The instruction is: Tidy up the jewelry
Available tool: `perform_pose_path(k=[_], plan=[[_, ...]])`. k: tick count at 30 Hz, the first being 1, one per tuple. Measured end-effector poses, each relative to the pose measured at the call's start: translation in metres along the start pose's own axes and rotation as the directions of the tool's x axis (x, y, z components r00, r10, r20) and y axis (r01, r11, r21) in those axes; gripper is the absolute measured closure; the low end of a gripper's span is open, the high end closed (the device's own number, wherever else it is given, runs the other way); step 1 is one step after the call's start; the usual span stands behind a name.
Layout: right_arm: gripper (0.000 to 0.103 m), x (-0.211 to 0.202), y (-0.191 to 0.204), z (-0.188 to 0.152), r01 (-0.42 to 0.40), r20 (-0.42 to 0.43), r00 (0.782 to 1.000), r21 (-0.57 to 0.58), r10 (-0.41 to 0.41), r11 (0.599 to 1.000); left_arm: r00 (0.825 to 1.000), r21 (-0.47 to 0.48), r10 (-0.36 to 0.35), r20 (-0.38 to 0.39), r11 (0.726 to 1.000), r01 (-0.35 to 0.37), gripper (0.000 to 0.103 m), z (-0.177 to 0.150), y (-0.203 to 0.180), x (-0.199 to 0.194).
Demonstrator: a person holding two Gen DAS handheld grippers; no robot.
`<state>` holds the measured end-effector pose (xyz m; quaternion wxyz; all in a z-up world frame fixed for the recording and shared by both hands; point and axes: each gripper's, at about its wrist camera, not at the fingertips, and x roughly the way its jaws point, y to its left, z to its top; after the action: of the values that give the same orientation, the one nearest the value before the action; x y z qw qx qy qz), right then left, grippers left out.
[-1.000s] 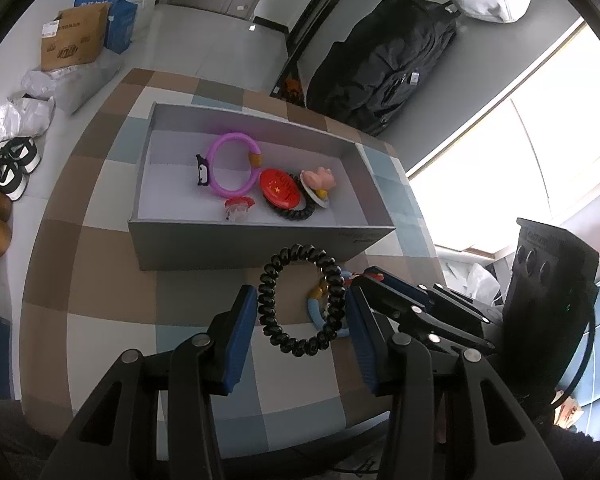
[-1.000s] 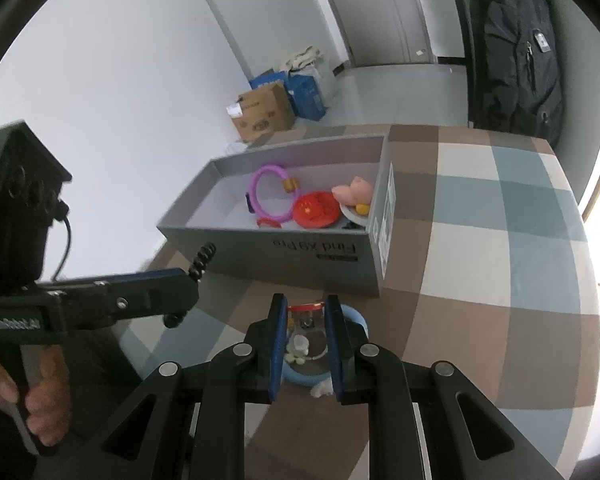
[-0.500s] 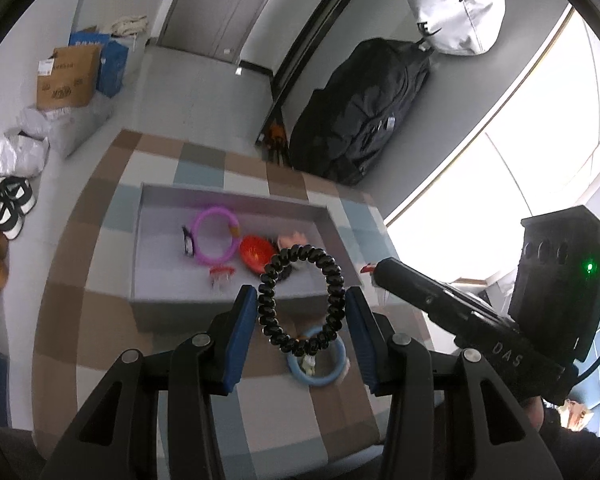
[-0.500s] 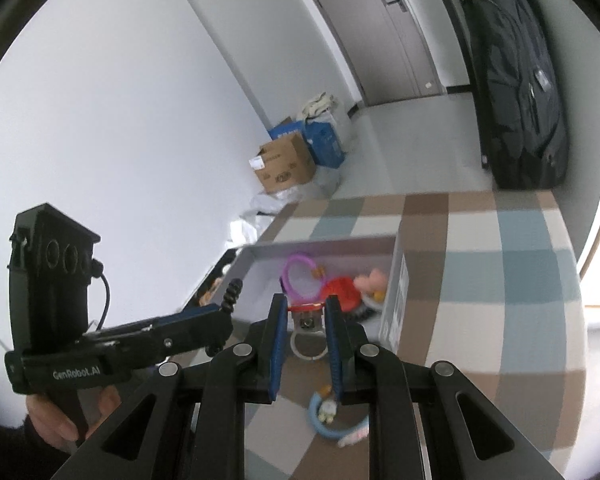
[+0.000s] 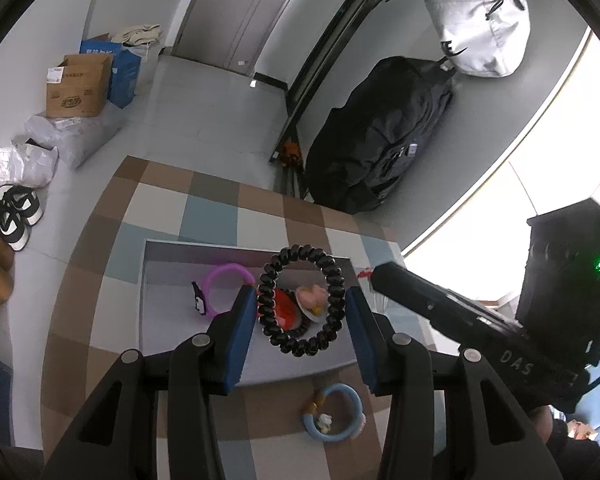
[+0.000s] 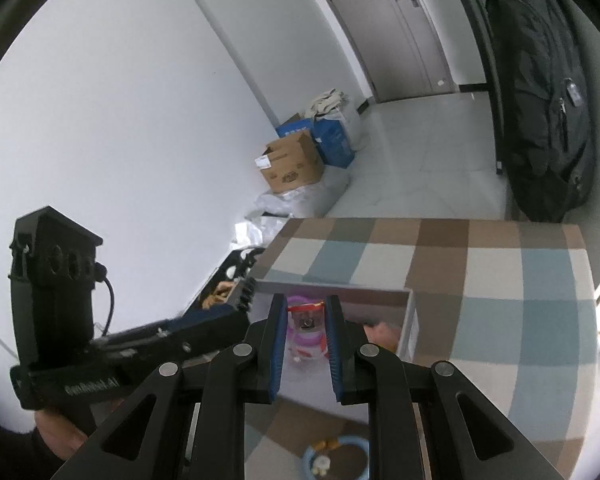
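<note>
1. Left hand-held gripper [image 5: 300, 320] has lifted the black coiled plastic bracelet [image 5: 302, 300] off the checked surface [image 5: 100, 280]; clamped on it, now above the grey cardboard box [image 5: 148, 280].
2. Right hand-held gripper [image 6: 306, 336] has risen too, pinching a small red-topped trinket [image 6: 306, 314] over the box.
3. Blue ring bracelet [image 5: 334, 414] stays outside; both loads look ready to drop in.

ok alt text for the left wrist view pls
Left gripper holds a black coil ring above a grey box of trinkets on a checked table. A blue ring lies outside the box; the right gripper reaches in.
</note>
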<state>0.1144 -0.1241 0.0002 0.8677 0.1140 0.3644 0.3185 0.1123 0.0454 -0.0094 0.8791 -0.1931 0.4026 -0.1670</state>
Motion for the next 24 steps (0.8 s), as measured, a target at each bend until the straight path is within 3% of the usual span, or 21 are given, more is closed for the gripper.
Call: perform_pose_path(k=[24], plan=[[0.083,0.036,-0.038,0.006,-0.036,-0.078,0.996,0.099,0.044,0.994,0.997,-0.024,0.007,-0.083,1.000,-0.009,0.063,0.007,0.002,0.034]])
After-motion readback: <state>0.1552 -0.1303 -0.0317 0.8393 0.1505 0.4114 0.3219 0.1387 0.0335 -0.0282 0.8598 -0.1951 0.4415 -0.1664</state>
